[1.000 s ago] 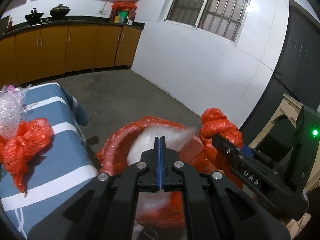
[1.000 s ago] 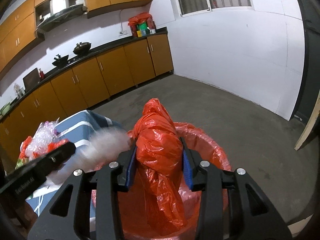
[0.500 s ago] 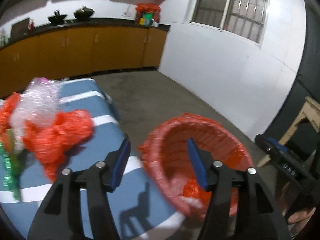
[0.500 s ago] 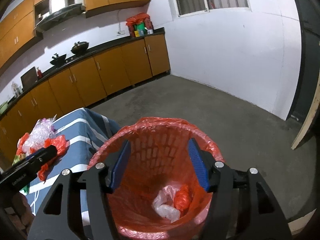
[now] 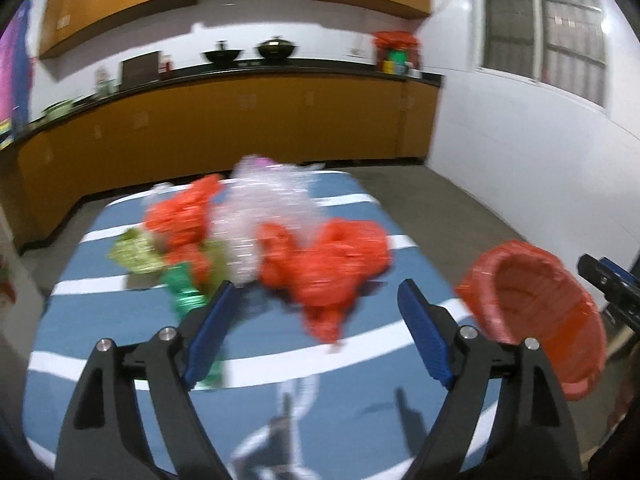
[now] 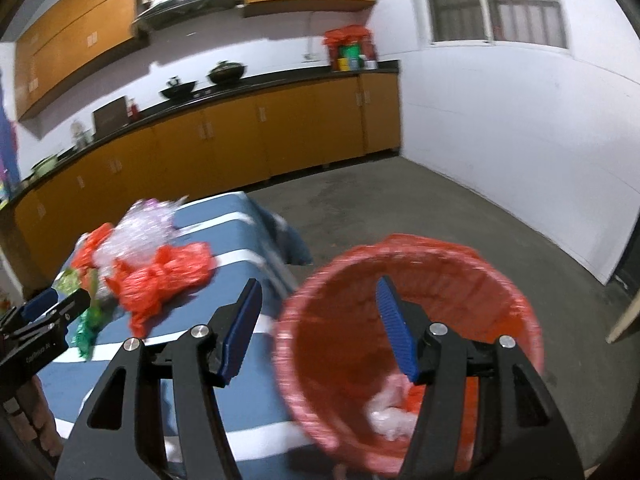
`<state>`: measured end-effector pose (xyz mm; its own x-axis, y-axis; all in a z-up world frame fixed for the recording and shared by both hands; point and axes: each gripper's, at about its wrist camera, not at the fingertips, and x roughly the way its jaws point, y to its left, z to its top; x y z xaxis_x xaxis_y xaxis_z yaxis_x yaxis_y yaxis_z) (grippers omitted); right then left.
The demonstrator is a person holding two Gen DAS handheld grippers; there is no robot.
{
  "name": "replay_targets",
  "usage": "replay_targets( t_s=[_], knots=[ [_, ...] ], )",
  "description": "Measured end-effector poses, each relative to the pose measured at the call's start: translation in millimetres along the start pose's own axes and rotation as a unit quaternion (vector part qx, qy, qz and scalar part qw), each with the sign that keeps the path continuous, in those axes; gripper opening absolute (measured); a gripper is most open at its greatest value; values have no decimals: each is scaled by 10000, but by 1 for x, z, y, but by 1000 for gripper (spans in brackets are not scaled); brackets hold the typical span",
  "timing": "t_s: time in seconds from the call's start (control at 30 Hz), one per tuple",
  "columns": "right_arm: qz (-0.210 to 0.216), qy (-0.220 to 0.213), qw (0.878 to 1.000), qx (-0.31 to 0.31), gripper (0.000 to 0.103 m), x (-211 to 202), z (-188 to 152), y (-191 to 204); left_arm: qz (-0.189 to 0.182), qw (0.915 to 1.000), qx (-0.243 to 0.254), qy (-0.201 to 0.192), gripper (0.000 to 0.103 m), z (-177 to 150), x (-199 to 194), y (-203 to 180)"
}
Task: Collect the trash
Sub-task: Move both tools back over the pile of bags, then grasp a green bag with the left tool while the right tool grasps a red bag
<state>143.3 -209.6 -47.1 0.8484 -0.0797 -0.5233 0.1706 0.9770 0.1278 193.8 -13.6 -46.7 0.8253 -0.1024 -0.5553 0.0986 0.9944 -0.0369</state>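
On the blue, white-striped table (image 5: pixel 360 420) lies one heap of trash, blurred in both views. From left to right it holds a yellow-green wrapper (image 5: pixel 134 250), a shiny green wrapper (image 5: pixel 182 294), a red plastic bag (image 5: pixel 182 220) at the back, one wad of clear bubble wrap (image 5: pixel 264 208) in the middle, and a second, larger red plastic bag (image 5: pixel 328 268) nearest the table's right edge. That makes two red bags, two green wrappers and one clear wad, so far as the blur allows a count.

The left gripper (image 5: pixel 316 328) hangs over the near part of the table with its jaws spread wide and nothing between them; the larger red bag lies just ahead, between the lines of the two fingers, apart from both.

Right of the table stands one basket lined with a red bag (image 6: pixel 500 280). In its bottom lie a crumpled clear piece (image 6: pixel 390 416) and a bit of red plastic (image 6: pixel 412 396), partly hidden by a finger.

The right gripper (image 6: pixel 320 328) is over the gap between table and basket, jaws wide and empty, its right finger above the basket's mouth.
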Motion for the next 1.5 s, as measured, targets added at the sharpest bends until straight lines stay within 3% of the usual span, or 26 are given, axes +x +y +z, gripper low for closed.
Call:
replay_targets(
  t_s=[0.23, 0.43, 0.57, 0.83, 1.07, 1.2, 1.37, 1.5],
  knots=[
    [439, 87, 9984, -334, 60, 14, 1, 58, 653, 9969, -448, 28, 81, -9, -3, 70],
    [668, 215, 9961, -535, 72, 39, 0, 104, 941, 9923, -801, 19, 81, -13, -7, 112],
    [781, 423, 9938, -665, 74, 66, -2, 134, 1078, 9897, -940, 9, 81, -16, -8, 134],
    [784, 754, 9926, -535, 71, 121, 1, 166, 1181, 9857, -1203, 82, 81, -22, -4, 164],
    [600, 915, 9925, -547, 65, 149, 3, 166, 973, 9867, -1288, 180, 81, -23, 9, 169],
    [838, 1252, 9873, -506, 50, 161, -4, 160, 810, 9888, -1231, 241, 81, -22, 17, 161],
    [1057, 1306, 9837, -641, 22, 155, -10, 160, 612, 9914, -1112, 315, 81, -19, 26, 145],
    [1140, 1268, 9840, -519, 15, 149, -10, 152, 471, 9926, -1043, 406, 78, -18, 33, 134]
  ],
)
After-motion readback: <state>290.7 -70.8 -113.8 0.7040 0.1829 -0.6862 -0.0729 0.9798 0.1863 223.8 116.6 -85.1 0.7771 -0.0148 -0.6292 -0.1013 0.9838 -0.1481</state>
